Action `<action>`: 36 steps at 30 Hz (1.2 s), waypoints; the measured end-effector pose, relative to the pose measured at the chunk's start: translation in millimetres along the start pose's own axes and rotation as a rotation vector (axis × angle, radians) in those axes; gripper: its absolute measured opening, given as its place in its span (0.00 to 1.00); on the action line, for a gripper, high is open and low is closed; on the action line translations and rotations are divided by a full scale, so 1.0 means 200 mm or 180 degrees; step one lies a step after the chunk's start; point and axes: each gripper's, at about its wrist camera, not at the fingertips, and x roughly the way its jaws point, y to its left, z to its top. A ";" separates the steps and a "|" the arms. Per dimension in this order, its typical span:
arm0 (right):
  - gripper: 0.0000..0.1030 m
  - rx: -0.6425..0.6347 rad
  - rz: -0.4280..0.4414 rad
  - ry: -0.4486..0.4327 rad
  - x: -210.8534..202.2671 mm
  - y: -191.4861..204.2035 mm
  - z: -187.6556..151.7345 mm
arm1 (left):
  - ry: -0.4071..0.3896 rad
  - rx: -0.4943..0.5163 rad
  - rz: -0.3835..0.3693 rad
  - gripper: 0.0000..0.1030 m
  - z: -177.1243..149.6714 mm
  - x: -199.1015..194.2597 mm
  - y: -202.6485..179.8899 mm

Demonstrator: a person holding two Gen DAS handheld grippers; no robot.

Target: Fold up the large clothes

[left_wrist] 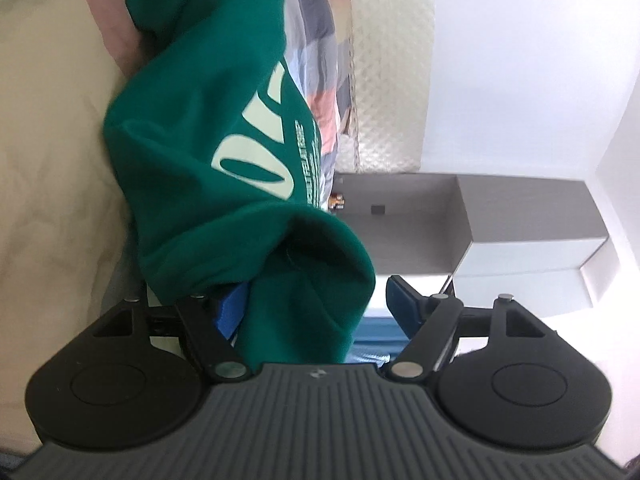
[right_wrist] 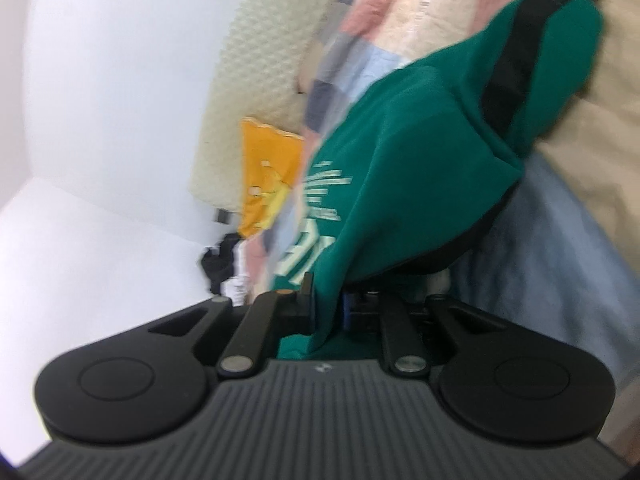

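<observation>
Green sweatshirt [left_wrist: 208, 128] strung between both grippers, above the bed [left_wrist: 48, 128].
Right gripper [right_wrist: 326, 312] pinches its hem; left gripper [left_wrist: 316, 300] is spread, cloth draped over one finger, unclamped. Long axis runs away from each tool toward the other; left must re-pinch.

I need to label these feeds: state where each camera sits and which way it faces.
Left wrist: sits on the left hand-held gripper, looking forward along its fingers at the green sweatshirt, checked bedding and a grey cabinet; its jaws stand apart with cloth between them.
Right wrist: sits on the right hand-held gripper, looking forward at the sweatshirt, a yellow bag and white wall; its jaws are shut on cloth.
Shared: the green sweatshirt and the checked bedding.
</observation>
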 end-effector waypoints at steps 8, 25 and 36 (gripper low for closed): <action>0.15 -0.0028 0.0106 0.0107 0.01 0.01 -0.01 | 0.0025 -0.0329 -0.0109 0.77 0.06 0.02 0.06; 0.27 -0.0266 -0.0306 0.0275 0.07 0.00 -0.05 | 0.0291 -0.0151 0.0773 0.32 0.15 0.31 0.06; 0.59 -0.0110 -0.0161 0.0462 0.17 -0.04 -0.07 | 0.0115 0.0727 0.0711 0.17 0.00 0.23 -0.11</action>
